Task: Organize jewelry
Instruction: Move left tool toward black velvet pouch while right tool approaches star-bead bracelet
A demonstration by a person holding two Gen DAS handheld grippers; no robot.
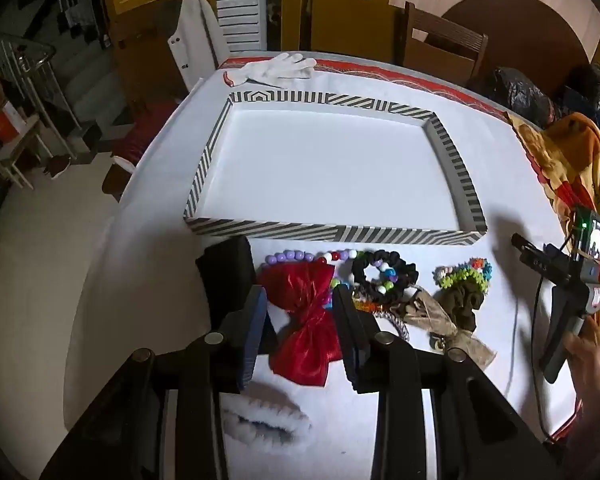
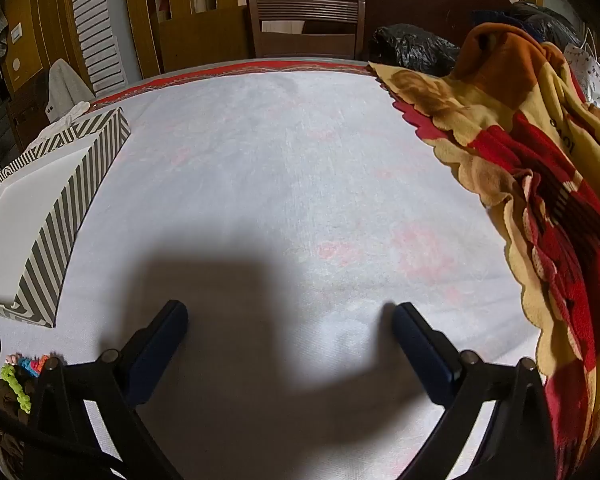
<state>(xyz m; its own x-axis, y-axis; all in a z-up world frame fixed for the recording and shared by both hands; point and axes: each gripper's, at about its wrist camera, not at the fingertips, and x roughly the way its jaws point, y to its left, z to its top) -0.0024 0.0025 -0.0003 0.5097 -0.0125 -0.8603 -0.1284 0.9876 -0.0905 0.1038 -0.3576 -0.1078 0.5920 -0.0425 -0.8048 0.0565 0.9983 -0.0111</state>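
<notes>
Left wrist view: a glossy red satin bow (image 1: 306,322), its long axis running up and away from the camera toward the shallow rectangular striped cardboard tray (image 1: 332,236), is seen between the parted pads of the left gripper (image 1: 302,300) — contact cannot be told — on the white cloth-covered table (image 1: 160,208), with a black ruffled scrunchie (image 1: 384,276) just beside it. Right wrist view: the right gripper (image 2: 288,316) is held wide apart over bare cloth, nothing between its fingers, near a fleecy scalloped blanket (image 2: 540,184).
</notes>
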